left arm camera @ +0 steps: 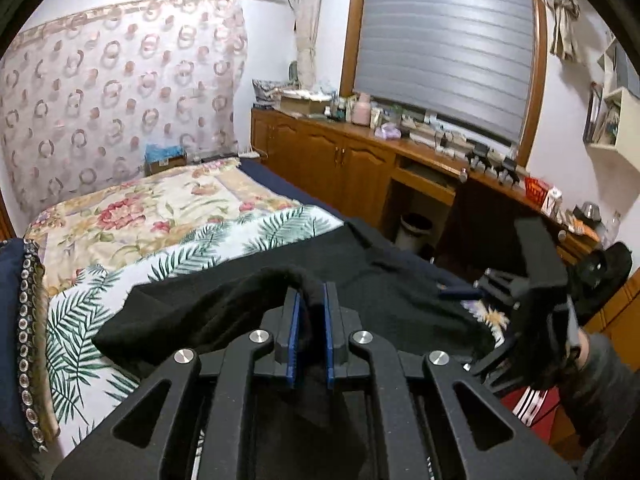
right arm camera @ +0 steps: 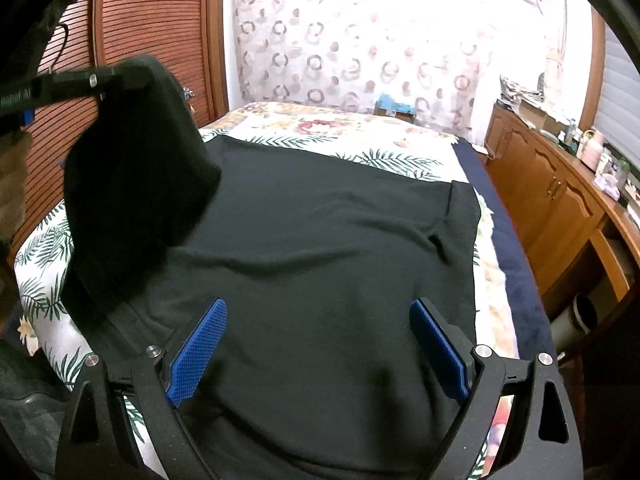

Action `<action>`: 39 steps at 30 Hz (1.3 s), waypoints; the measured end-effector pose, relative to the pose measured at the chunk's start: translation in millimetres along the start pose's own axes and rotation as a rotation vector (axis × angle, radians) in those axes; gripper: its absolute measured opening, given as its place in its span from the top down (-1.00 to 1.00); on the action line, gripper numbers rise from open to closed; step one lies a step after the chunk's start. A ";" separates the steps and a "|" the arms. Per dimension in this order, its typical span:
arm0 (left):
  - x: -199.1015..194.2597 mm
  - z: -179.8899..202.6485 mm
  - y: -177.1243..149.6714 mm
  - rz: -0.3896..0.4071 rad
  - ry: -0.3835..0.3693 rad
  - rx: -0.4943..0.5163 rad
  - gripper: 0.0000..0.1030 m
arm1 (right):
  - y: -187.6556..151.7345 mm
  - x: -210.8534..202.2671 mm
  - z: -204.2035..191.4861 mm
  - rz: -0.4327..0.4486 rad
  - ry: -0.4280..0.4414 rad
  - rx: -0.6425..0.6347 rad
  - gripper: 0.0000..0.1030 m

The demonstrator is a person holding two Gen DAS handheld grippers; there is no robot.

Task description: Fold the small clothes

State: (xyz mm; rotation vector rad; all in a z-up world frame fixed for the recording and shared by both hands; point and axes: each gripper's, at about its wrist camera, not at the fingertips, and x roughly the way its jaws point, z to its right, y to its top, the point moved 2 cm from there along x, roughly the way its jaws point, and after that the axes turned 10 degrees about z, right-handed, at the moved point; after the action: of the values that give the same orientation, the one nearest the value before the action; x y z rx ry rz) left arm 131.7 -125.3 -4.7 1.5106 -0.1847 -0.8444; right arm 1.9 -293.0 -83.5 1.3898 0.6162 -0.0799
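Your left claw [left arm camera: 310, 320] is clamped on a fold of the black knit garment [right arm camera: 320, 240], the cloth pinched between its blue pads and lifted off the bed [right arm camera: 400, 128] with the leaf-print cover at the garment's left side. The rest of the garment lies spread flat across that cover. Your right claw [right arm camera: 320, 344] hangs just above the garment's near edge, jaws wide apart, nothing between its ribbed blue pads [right arm camera: 200, 352].
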 end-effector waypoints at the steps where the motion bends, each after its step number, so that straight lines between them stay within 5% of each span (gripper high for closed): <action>1: 0.2 0.4 -2.8 -0.006 -0.003 0.004 0.55 | -0.6 -0.6 -1.7 0.000 0.003 0.001 -0.81; 5: -2.0 -5.4 -11.5 -0.033 -0.019 0.004 0.31 | 3.8 4.5 9.3 0.001 0.012 0.001 -0.81; 11: -13.5 -27.9 -28.6 -0.048 0.069 -0.006 0.15 | 7.6 12.6 15.7 0.016 0.028 -0.005 -0.81; 13: -16.1 -38.6 -36.9 -0.056 0.100 -0.013 -0.10 | 8.9 14.6 17.2 0.030 0.031 0.000 -0.81; 19: -26.5 -70.7 -65.0 -0.086 0.176 -0.065 -0.35 | 16.7 25.6 7.5 0.043 0.065 -0.005 -0.81; 32: -43.8 -100.9 -92.2 -0.092 0.251 -0.128 -0.35 | 24.9 74.2 -17.8 -0.041 0.188 -0.046 -0.71; 35: -45.5 -103.8 -94.1 -0.090 0.254 -0.138 -0.35 | 25.8 82.0 -19.3 -0.066 0.212 -0.059 -0.45; 39: -44.5 -107.8 -96.7 -0.096 0.262 -0.145 -0.36 | 26.2 85.5 -24.4 -0.089 0.266 -0.089 0.46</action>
State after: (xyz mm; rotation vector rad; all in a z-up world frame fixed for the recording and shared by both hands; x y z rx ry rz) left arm 128.5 1.6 -87.5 1.4855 0.1401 -0.7111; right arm 75.7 -239.3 -100.0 1.2968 0.8922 0.0619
